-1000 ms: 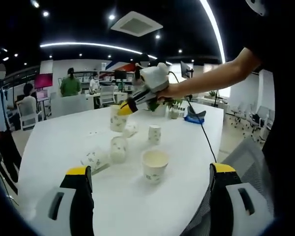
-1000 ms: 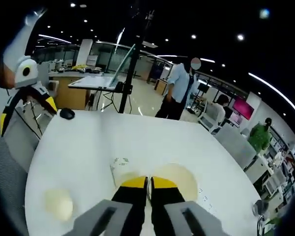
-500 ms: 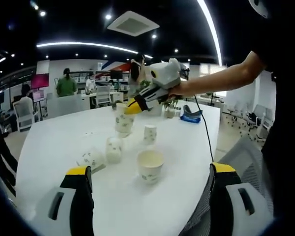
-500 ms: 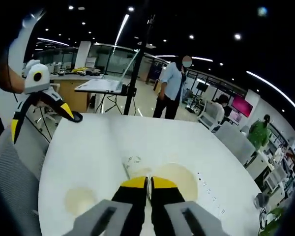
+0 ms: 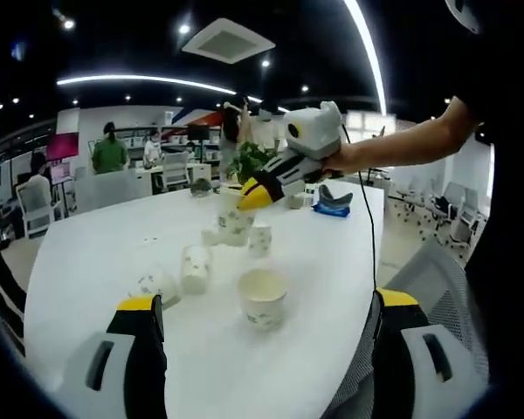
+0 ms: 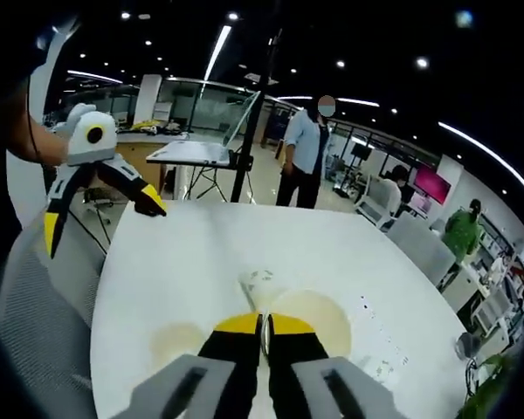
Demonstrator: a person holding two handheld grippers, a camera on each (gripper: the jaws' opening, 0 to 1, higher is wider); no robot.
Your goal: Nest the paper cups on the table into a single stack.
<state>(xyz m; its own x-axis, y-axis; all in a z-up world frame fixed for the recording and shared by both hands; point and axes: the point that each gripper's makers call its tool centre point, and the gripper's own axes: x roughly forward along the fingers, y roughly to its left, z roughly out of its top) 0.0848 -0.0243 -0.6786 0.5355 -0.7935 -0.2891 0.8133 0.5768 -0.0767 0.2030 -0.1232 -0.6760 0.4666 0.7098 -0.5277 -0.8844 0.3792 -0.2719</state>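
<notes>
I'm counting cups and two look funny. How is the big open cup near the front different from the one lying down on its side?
The front cup stands upright on the white table with its mouth facing up, so you can see inside. The tipped cup lies on its side, left of it, showing its outer wall. The front cup also looks bigger, though it is nearer the camera. Both are pale paper cups with small greenish prints.
</notes>
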